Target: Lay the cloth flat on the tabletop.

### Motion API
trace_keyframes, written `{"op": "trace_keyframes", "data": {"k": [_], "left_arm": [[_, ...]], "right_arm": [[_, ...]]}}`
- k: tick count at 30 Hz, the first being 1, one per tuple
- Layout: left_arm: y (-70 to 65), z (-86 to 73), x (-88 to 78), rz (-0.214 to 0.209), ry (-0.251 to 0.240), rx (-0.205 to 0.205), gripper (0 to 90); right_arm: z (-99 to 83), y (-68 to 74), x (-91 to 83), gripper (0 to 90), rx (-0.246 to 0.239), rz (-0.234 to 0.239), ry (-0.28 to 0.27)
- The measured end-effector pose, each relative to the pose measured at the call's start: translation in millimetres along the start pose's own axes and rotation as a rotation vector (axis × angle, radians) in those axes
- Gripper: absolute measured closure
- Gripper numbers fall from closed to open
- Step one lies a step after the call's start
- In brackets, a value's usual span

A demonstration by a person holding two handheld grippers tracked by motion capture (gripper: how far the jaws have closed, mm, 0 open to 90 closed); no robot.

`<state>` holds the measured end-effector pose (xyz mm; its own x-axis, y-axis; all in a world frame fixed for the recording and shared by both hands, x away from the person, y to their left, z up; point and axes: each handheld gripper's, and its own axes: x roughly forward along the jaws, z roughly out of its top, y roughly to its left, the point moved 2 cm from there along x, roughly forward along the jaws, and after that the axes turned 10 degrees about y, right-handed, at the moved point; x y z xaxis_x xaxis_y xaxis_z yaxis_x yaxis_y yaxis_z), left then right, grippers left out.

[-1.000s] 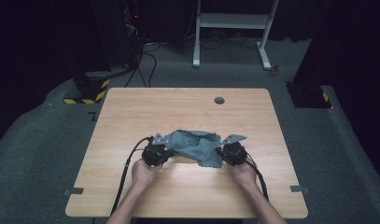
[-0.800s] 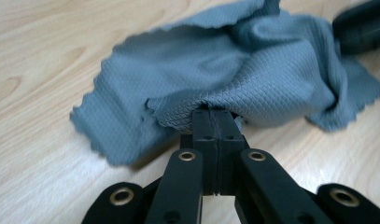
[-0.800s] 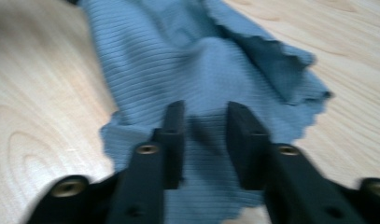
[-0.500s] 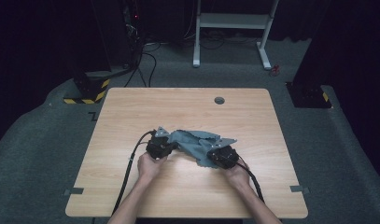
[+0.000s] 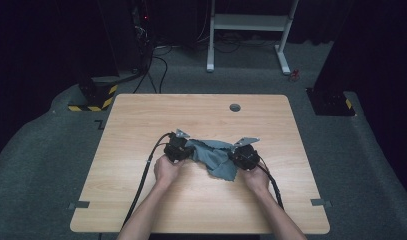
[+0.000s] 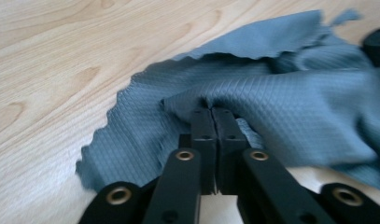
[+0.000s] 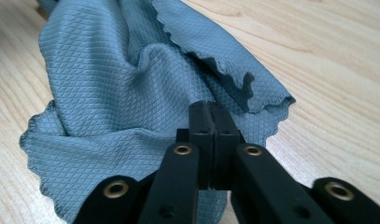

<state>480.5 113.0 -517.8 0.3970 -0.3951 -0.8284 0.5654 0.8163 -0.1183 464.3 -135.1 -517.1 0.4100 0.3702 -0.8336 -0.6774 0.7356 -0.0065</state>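
Each hand-held gripper (image 5: 177, 149) (image 5: 245, 156) clamped — pinching cloth (image 5: 213, 155).

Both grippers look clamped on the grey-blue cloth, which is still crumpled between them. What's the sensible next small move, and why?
Probably draw the two grippers apart. The left gripper and right gripper are each shut on the cloth, which sags in folds between them on the table, so spreading should pull it flat.
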Motion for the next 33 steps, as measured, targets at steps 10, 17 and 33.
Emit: {"op": "trace_keyframes", "data": {"k": [10,17,33], "left_arm": [[-24.9,-34.4,-30.6,0.045,-0.06,0.039,68.4],[-29.5,-34.2,-15.3,0.03,-0.036,0.043,65.2],[-27.6,-26.6,-21.3,-0.039,-0.031,0.038,88.7]], "right_arm": [[-25.8,33.8,-19.1,73.2,-0.078,0.065,-0.051],[-34.0,35.0,-13.5,67.6,-0.071,0.046,-0.031],[-39.8,37.3,-12.3,89.6,-0.115,0.001,0.006]]}}
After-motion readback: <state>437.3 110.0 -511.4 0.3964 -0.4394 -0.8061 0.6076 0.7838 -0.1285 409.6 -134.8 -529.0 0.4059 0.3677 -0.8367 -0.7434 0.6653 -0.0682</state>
